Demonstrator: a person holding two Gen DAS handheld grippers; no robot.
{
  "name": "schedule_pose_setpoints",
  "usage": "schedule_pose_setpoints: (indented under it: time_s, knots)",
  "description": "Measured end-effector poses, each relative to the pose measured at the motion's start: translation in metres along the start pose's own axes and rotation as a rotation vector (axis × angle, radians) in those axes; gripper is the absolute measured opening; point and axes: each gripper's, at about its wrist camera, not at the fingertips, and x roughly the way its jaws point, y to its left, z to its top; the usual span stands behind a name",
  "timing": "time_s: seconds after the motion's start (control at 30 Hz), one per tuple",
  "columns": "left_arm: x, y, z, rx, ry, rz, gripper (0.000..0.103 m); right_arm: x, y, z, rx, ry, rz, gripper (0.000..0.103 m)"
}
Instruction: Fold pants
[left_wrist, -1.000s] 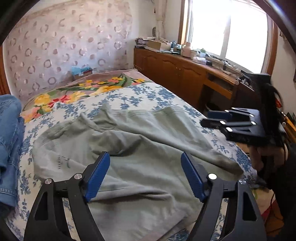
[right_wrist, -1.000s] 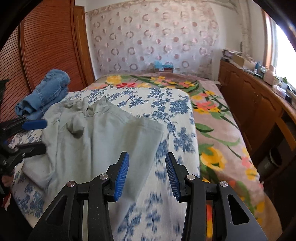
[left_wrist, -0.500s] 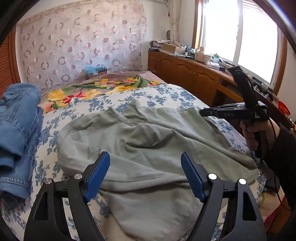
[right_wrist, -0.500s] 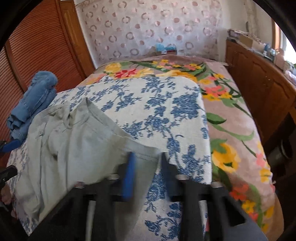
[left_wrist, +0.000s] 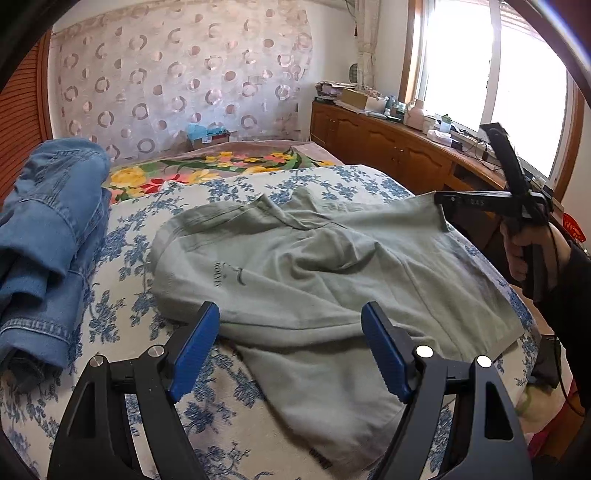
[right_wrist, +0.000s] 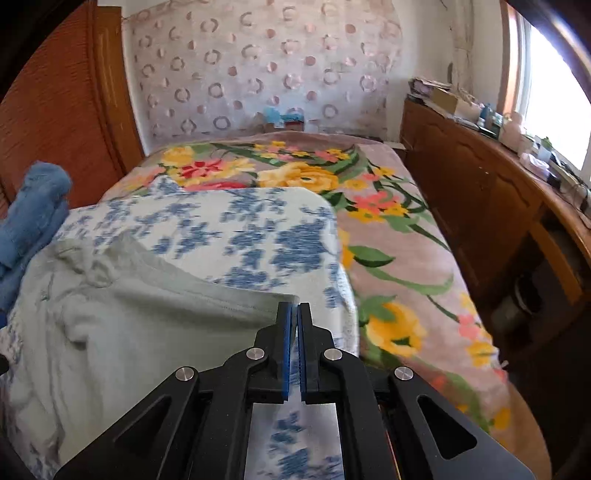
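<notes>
Pale green pants (left_wrist: 314, 280) lie rumpled on the blue-flowered bedspread (left_wrist: 122, 236). My left gripper (left_wrist: 290, 339) is open, with its blue pads just above the pants' near edge, touching nothing. My right gripper (right_wrist: 294, 314) is shut on the far right corner of the pants (right_wrist: 147, 325). In the left wrist view the right gripper (left_wrist: 443, 199) shows at the right, holding that corner slightly lifted.
Folded blue jeans (left_wrist: 48, 236) lie on the bed's left side, also in the right wrist view (right_wrist: 33, 214). A flowered blanket (right_wrist: 388, 236) covers the bed's far and right parts. A wooden cabinet (right_wrist: 480, 192) with clutter runs along the right under the window.
My right gripper has moved to the pants' corner and closed on it. My left gripper has pulled back toward the near edge and stayed open.
</notes>
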Motion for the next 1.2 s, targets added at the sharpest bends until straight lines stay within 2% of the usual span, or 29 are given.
schedule_pose_setpoints:
  time_s: [0.13,0.3,0.47,0.57,0.8,1.03,1.2]
  knots:
    - [-0.006,0.007,-0.005,-0.013,-0.006,0.014,0.08,-0.022,0.029,-0.014,-0.044,-0.028,0.087,0.022]
    - [-0.015,0.02,-0.013,-0.02,-0.009,0.045,0.08,-0.052,0.066,-0.044,-0.094,-0.053,0.218,0.026]
    - [-0.022,0.03,-0.021,-0.024,-0.005,0.067,0.08,-0.061,0.1,-0.077,-0.133,-0.02,0.31,0.029]
    - [-0.023,0.034,-0.025,-0.032,-0.006,0.064,0.08,-0.062,0.109,-0.088,-0.129,0.0,0.333,0.029]
    - [-0.025,0.039,-0.033,-0.053,-0.007,0.064,0.08,-0.066,0.1,-0.103,-0.085,0.035,0.367,0.029]
    - [-0.032,0.037,-0.04,-0.057,-0.01,0.064,0.08,-0.068,0.117,-0.102,-0.075,0.078,0.369,0.029]
    - [-0.034,0.034,-0.041,-0.048,-0.01,0.067,0.08,-0.067,0.126,-0.102,-0.059,0.076,0.379,0.029]
